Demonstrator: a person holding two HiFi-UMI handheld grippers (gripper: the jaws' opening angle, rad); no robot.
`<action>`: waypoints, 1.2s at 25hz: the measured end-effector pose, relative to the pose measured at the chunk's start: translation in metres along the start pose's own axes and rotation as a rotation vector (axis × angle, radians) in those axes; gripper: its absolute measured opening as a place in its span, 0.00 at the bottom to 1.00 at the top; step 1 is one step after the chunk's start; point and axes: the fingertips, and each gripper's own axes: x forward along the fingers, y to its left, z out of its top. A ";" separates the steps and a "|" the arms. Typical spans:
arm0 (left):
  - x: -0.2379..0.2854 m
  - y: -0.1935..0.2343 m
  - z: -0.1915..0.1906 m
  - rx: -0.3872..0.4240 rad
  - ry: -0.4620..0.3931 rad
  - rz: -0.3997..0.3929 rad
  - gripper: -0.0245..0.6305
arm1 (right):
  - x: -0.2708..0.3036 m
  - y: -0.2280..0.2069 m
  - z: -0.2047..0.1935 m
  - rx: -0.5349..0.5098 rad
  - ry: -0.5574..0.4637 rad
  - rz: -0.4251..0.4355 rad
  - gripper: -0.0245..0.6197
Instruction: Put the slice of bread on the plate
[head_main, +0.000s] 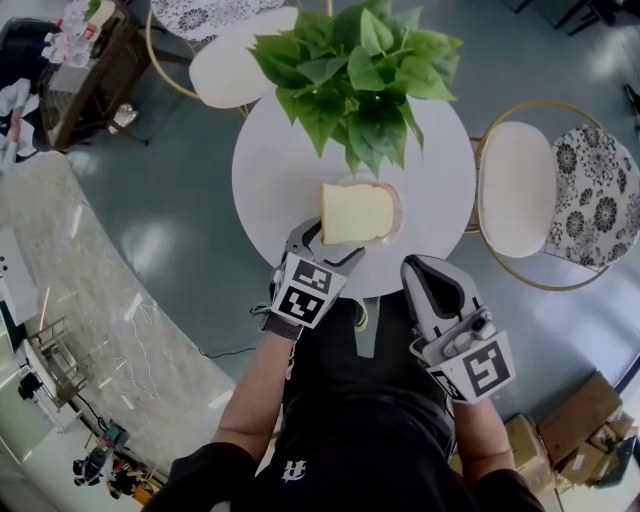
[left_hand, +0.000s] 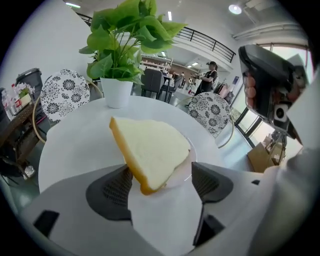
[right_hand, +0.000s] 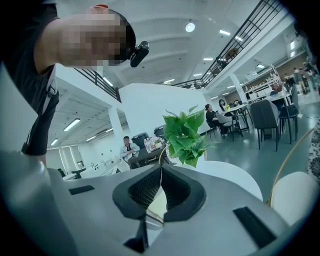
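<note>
Bread slice (head_main: 355, 213), soft, pale and squarish, lies on a round plate (head_main: 397, 203) just before the leafy plant (head_main: 355, 70) in the head view. Left gripper view alone shows it tilted, crust edge running toward the plant, near corner between the left gripper (left_hand: 162, 182)'s wide-spread ribbed pads. Right gripper view: right gripper (right_hand: 160, 185) jaws pressed together, empty.

Round white table (head_main: 272, 185): potted plant (head_main: 352, 75) standing toward the far edge, pale plate (head_main: 397, 208) lying between centre and near edge, the two apart
</note>
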 end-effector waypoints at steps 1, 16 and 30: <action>0.000 0.000 -0.002 0.008 0.013 -0.001 0.59 | 0.001 0.000 0.000 0.000 -0.001 0.002 0.05; 0.001 -0.003 -0.048 0.525 0.461 -0.010 0.66 | -0.004 0.001 0.005 0.006 -0.009 0.004 0.05; -0.055 -0.028 -0.013 0.304 0.301 -0.118 0.65 | -0.015 0.013 0.034 0.016 -0.006 0.011 0.05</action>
